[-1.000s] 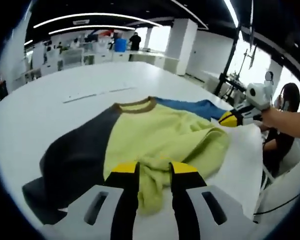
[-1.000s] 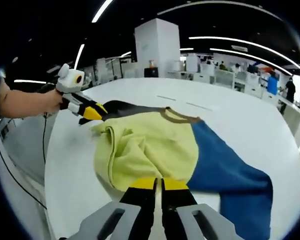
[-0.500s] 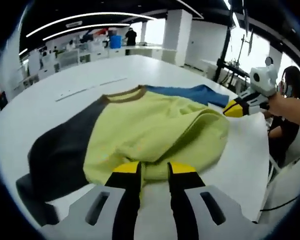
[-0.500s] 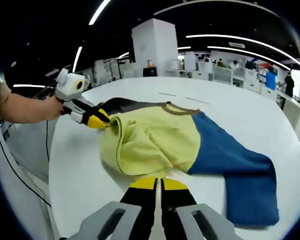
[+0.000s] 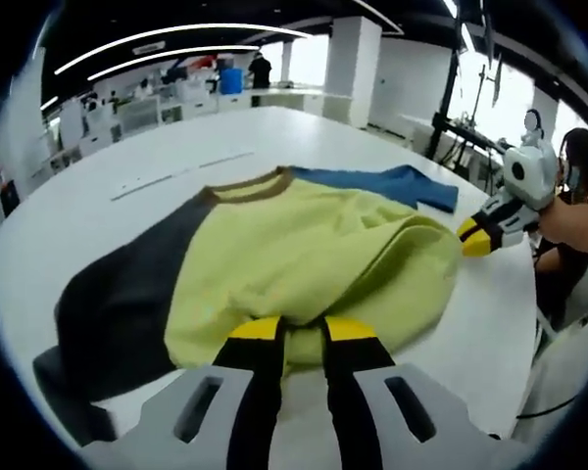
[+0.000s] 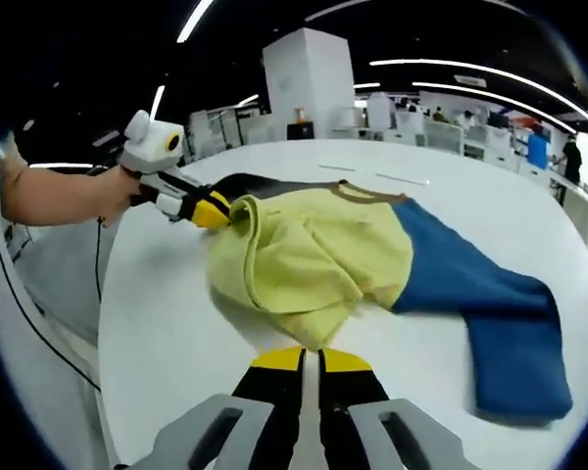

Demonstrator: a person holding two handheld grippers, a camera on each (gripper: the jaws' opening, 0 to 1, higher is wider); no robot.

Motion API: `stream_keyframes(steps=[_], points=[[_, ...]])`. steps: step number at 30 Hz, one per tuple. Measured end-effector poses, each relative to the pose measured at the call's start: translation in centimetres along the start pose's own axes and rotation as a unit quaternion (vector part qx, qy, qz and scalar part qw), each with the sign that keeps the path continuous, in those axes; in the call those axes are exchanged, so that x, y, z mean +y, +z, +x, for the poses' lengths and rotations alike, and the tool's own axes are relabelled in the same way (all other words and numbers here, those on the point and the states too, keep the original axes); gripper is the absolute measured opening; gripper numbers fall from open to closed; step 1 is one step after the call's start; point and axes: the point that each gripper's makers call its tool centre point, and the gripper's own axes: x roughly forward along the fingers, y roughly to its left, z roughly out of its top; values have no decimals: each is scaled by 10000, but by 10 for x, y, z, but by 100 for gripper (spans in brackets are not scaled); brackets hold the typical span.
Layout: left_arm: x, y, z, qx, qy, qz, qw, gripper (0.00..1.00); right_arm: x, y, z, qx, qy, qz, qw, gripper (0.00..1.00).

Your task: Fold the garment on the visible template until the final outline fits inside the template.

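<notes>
White table (image 5: pixel 98 196), long and round-ended, in an open-plan office under ceiling strip lights; desks and people far behind.

Garment (image 5: pixel 304 255): a colour-block sweatshirt lying mid-table. Yellow-green body, brown neckband (image 5: pixel 250 183), dark sleeve (image 5: pixel 118 294) to one side, blue sleeve (image 6: pixel 480 304) to the other. Hem of the yellow body is lifted and doubled over toward the collar, bunched, not flat. No template outline can be made out under or around it.

Left gripper (image 5: pixel 289 338): yellow-tipped jaws pinched on the near hem of the yellow fabric, cloth between them. In the right gripper view it sits at the fold's far corner, held by a person's hand (image 6: pixel 118 191).

Right gripper (image 6: pixel 311 360): jaws pressed together, a point of yellow cloth running into the tips, so judged to be gripping the hem. Seen in the left gripper view it is beside the fold's edge.

Risks, as judged:
- Uneven carry of the two corners would skew the fold line.
- Loose bunching may trap creases once laid down.
- Blue sleeve lies spread well outward; left so, the outline stays too wide.
- A thin pinch could slip mid-carry.
</notes>
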Motion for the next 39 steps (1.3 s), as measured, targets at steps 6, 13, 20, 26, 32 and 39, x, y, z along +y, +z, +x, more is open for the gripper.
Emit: stream_keyframes(steps=[6,13,20,26,32,39], points=[[1,3,2,-31,20,-27,10000,12,-2,0,4,12,-18,11,10000,3],[4,6,4,-51,44,-15,10000,9,-3,1,6,1,-16,12,10000,3],[8,11,6,-105,84,1,9999,3,-3,2,8,-19,24,16,10000,2],[11,17,9,-122,79,40,9999,0,-2,3,8,-29,40,5,10000,2],[17,25,13,-127,114,73,9998,0,-3,3,7,-26,46,14,10000,1],[30,36,20,-89,208,84,9997,0,-3,2,7,-8,59,8,10000,1]])
